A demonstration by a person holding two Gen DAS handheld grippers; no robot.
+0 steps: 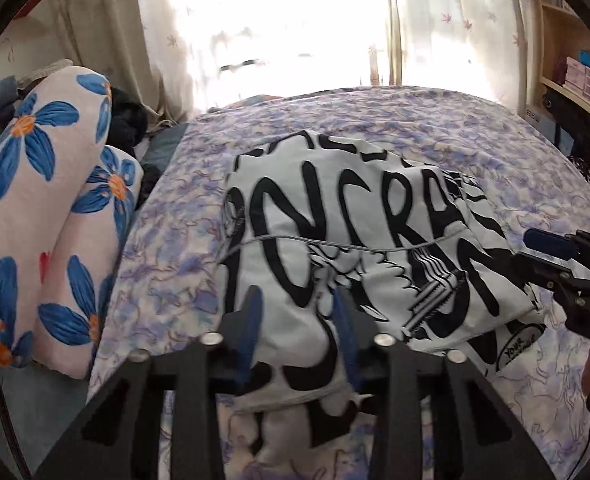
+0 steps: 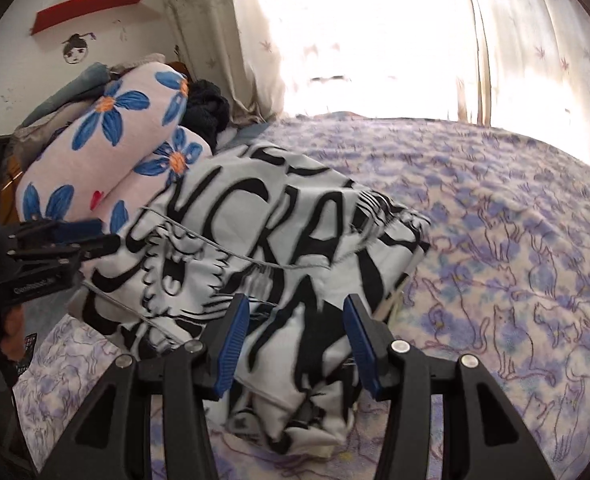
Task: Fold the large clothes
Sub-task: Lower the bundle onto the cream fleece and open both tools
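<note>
A white garment with big black lettering (image 1: 335,240) lies folded on the purple patterned bed. My left gripper (image 1: 299,332) is open, its blue pads either side of the garment's near edge, with cloth between them. In the right wrist view the same garment (image 2: 255,248) lies bunched. My right gripper (image 2: 295,344) is open, its pads straddling the near right corner of the fabric. The right gripper shows at the right edge of the left wrist view (image 1: 567,264). The left gripper shows at the left of the right wrist view (image 2: 55,244).
A rolled pink quilt with blue flowers (image 1: 47,216) lies along the bed's left side, with dark clothes (image 1: 129,116) behind it. The bedspread (image 2: 495,220) stretches to a bright curtained window. Shelves (image 1: 575,80) stand at the right. A red wall shelf (image 2: 91,4) hangs at the left.
</note>
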